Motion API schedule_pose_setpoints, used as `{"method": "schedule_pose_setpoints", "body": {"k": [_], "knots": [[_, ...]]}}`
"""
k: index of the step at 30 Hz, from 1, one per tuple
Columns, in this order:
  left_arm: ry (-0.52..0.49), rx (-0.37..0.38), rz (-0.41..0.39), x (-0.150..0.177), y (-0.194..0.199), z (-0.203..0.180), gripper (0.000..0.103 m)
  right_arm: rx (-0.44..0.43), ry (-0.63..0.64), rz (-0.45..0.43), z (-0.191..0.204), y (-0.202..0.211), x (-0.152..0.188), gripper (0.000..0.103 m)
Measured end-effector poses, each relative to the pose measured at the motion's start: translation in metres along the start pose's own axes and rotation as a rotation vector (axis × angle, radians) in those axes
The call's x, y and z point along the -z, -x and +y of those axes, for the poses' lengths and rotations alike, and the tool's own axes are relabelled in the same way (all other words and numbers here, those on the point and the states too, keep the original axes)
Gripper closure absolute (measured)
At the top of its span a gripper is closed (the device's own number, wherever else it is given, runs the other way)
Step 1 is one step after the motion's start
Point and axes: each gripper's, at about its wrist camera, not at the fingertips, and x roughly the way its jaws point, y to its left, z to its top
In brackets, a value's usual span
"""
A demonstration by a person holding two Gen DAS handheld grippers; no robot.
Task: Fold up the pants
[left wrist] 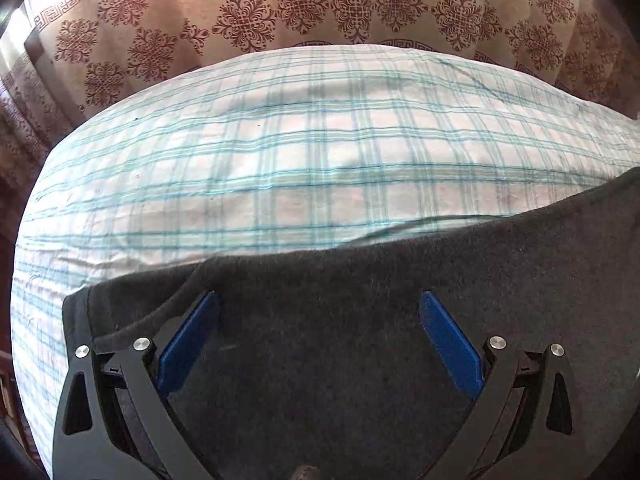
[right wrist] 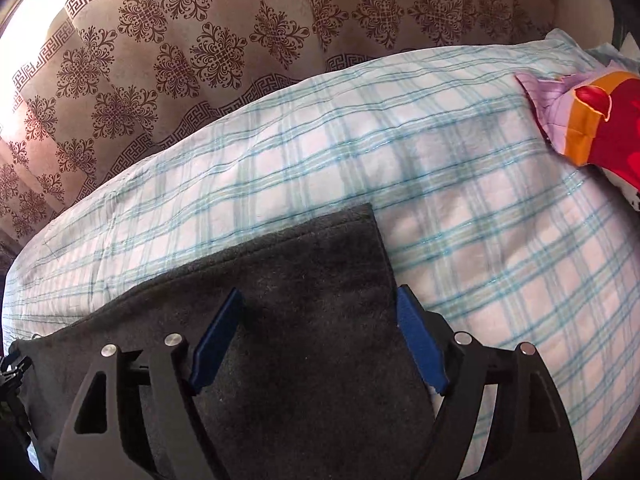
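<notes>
We find both tongs, left point(left wrist: 320, 344) and right point(right wrist: 320, 340), released above dark pants point(right wrist: 304, 280) on the checked bed point(right wrist: 500, 240); a red cushion point(right wrist: 600, 128) lies well apart, a patterned curtain point(left wrist: 320, 4) behind.

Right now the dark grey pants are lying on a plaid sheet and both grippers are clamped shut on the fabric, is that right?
Not quite. The dark grey pants do lie on the plaid sheet, but neither gripper is clamped. The left gripper and right gripper both stand open over the fabric, as each wrist view shows.
</notes>
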Motion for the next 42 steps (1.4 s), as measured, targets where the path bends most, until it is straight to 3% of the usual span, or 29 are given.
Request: {"method": "schedule_pose_setpoints", "body": {"k": [5,8,11,12,15,18,21,23,26,27,31,34,37,40,42], "knots": [[-0.101,-0.011,-0.025,-0.016,-0.010,-0.003,0.002,0.007,0.071,-0.028,0.008,-0.001,0.004,0.028],[-0.179,-0.029,-0.022,-0.021,-0.016,-0.010,0.002,0.004,0.078,-0.042,0.008,0.003,0.005,0.053],[-0.163,-0.018,-0.021,-0.023,-0.021,-0.005,0.002,0.000,0.075,-0.052,0.008,0.009,0.004,0.083],[-0.137,-0.005,-0.019,-0.025,-0.023,-0.002,0.002,-0.027,0.067,-0.051,0.007,0.012,0.004,0.085],[-0.120,0.001,-0.035,-0.024,-0.024,0.002,0.002,0.008,0.100,-0.115,0.016,0.028,0.003,0.088],[-0.090,-0.073,-0.080,-0.022,-0.021,0.004,0.002,0.014,0.092,-0.221,0.021,0.053,-0.008,0.089],[-0.008,-0.224,-0.111,-0.027,-0.027,0.014,0.002,0.035,0.085,-0.319,0.034,0.073,-0.024,0.089],[0.065,-0.216,-0.103,-0.029,-0.037,0.027,0.002,0.092,0.138,-0.390,0.052,0.079,-0.032,0.089],[0.050,-0.253,-0.129,-0.025,-0.036,0.024,0.002,0.128,0.131,-0.372,0.062,0.062,-0.044,0.088],[0.042,-0.268,-0.132,-0.024,-0.035,0.021,0.002,0.158,0.151,-0.352,0.062,0.050,-0.044,0.086],[0.061,-0.285,-0.130,-0.022,-0.020,0.019,0.002,0.306,0.207,-0.270,0.059,0.018,-0.023,0.052],[0.121,-0.209,-0.150,-0.013,0.009,0.026,0.002,0.273,0.176,-0.327,0.055,0.050,0.000,0.043],[0.153,-0.103,-0.176,0.010,0.045,0.023,0.002,0.233,0.239,-0.386,0.073,0.093,0.031,0.041],[0.128,-0.026,-0.187,0.044,0.074,0.007,0.002,0.037,0.315,-0.350,0.102,0.126,0.075,0.040],[0.092,-0.018,-0.179,0.064,0.084,-0.003,0.002,-0.092,0.386,-0.296,0.124,0.135,0.111,0.037]]}}
